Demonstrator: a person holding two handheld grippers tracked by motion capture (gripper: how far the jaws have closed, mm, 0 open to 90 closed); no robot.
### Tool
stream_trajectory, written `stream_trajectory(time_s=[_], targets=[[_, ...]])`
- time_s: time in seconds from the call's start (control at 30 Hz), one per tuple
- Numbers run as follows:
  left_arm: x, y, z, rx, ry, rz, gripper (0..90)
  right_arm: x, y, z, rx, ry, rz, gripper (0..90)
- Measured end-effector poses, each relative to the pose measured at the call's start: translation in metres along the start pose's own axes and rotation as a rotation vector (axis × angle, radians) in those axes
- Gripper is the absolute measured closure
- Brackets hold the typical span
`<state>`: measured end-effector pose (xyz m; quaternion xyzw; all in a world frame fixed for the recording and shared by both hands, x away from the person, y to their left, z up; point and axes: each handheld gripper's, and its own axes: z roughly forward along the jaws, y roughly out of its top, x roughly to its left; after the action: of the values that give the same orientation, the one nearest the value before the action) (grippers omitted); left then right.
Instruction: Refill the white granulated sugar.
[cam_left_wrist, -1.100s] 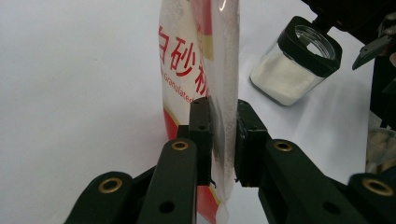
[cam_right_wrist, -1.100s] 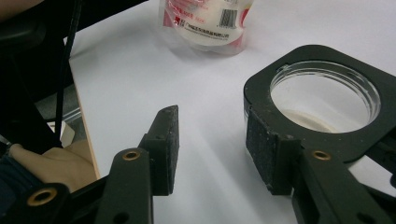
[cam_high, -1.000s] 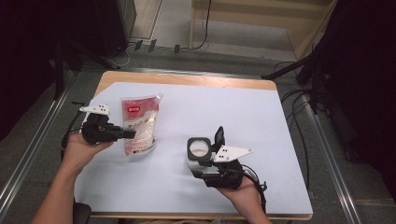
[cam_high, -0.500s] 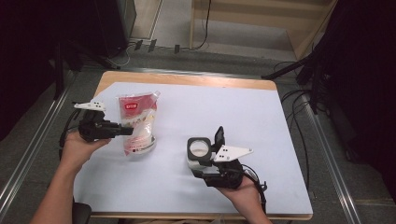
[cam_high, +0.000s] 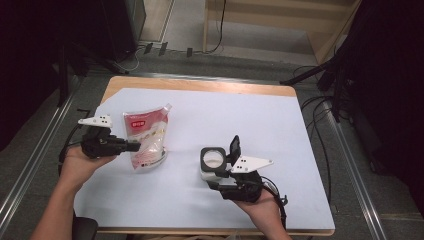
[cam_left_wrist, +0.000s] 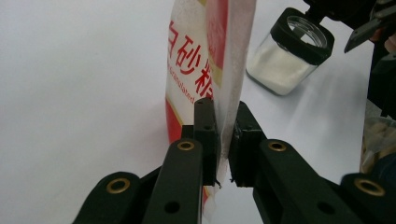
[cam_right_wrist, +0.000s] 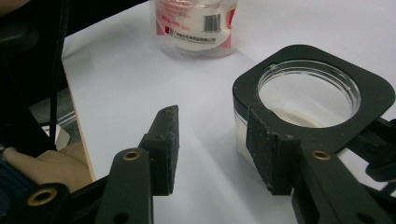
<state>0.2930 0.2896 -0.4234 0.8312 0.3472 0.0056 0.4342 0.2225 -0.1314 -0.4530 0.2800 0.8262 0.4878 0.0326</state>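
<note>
— Black pads of the left gripper (cam_left_wrist: 223, 140) are seen pinched on the bag's (cam_left_wrist: 187, 70) side seam. The jaws have just been closing on it. The bag is stood on the white table (cam_high: 250, 120), left of the jar (cam_right_wrist: 373, 93).
— Right gripper (cam_right_wrist: 212, 140)?
— Held half open, nothing between the jaws, one pad by the open jar's rim. The seam should be gripped firmly, and the bag kept upright until it is over the jar.
— Writing?
— Red "白砂" plus a cut-off character is read. A barcode is seen, small print unreadable.

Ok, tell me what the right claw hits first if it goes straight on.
Probably the open jar: its black collar sits just beyond one finger of the right claw. The claw's gap faces bare table, then the sugar pouch farther off.
</note>
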Motion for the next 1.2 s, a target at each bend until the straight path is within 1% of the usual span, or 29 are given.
stream_trajectory(time_s=[0.07,0.17,0.2,0.27,0.33,0.4,0.47,0.5,0.6,0.63,0.7,0.77,0.83,0.87,0.9,0.97,1.03,1.07,1.13,1.17,1.2], targets=[[-0.001,-0.004,-0.002,-0.004,-0.001,-0.007,82.1,0.000,0.000,0.000,0.002,-0.001,-0.003,54.9],[-0.001,-0.008,-0.003,-0.007,-0.015,-0.011,79.6,0.000,0.000,0.000,0.005,-0.002,-0.003,54.9],[-0.001,-0.008,-0.002,-0.007,-0.019,-0.014,78.2,0.000,0.000,-0.001,0.006,-0.003,-0.003,54.9],[-0.002,-0.009,-0.002,-0.012,-0.014,-0.017,74.2,-0.001,0.000,-0.001,0.006,-0.004,0.003,54.9],[-0.003,-0.009,-0.001,-0.008,-0.025,-0.023,71.0,-0.001,0.000,-0.002,0.005,-0.006,0.007,54.9],[-0.003,-0.010,0.000,-0.014,-0.011,-0.012,69.7,-0.002,0.000,-0.002,0.004,-0.008,0.008,54.9],[-0.004,-0.010,0.000,-0.012,-0.021,-0.012,67.2,-0.002,0.000,-0.002,0.005,-0.009,0.010,54.9],[-0.003,-0.010,0.001,-0.008,-0.016,-0.005,65.7,-0.003,0.000,-0.002,0.006,-0.010,0.009,54.9],[-0.004,-0.011,0.001,-0.009,-0.014,-0.006,62.7,-0.003,0.000,-0.002,0.006,-0.013,0.007,54.9],[-0.003,-0.012,0.000,-0.006,-0.010,-0.009,61.8,-0.002,0.000,-0.001,0.006,-0.013,0.006,54.9],[-0.003,-0.015,0.001,-0.004,-0.019,-0.028,58.5,-0.002,0.000,-0.001,0.008,-0.014,0.003,54.9],[-0.004,-0.017,0.000,0.001,-0.020,-0.019,58.2,-0.002,0.000,-0.002,0.006,-0.017,0.002,55.0],[-0.006,-0.017,0.000,0.005,-0.007,-0.010,58.1,-0.003,0.000,-0.002,0.007,-0.019,0.002,55.4],[-0.007,-0.016,0.000,0.010,-0.018,-0.011,58.0,-0.003,0.000,-0.002,0.011,-0.020,0.003,55.5],[-0.008,-0.016,0.001,0.010,-0.008,-0.007,57.3,-0.003,0.000,-0.002,0.012,-0.021,0.003,55.5],[-0.009,-0.016,0.002,0.015,-0.013,-0.005,56.3,-0.004,0.000,-0.003,0.008,-0.022,0.002,55.6],[-0.010,-0.016,0.001,0.021,-0.002,0.002,55.1,-0.004,0.000,-0.003,0.002,-0.019,0.008,55.7],[-0.010,-0.016,0.000,0.023,-0.002,0.001,54.9,-0.004,0.000,-0.004,0.004,-0.019,0.009,55.7],[-0.011,-0.017,0.000,0.028,0.011,0.001,53.5,-0.005,0.000,-0.005,0.005,-0.021,0.011,55.9],[-0.012,-0.017,0.000,0.032,0.008,0.007,52.7,-0.006,0.000,-0.006,0.006,-0.022,0.015,56.0],[-0.013,-0.017,0.000,0.032,0.025,0.010,51.9,-0.006,0.000,-0.006,0.004,-0.023,0.015,56.0]])
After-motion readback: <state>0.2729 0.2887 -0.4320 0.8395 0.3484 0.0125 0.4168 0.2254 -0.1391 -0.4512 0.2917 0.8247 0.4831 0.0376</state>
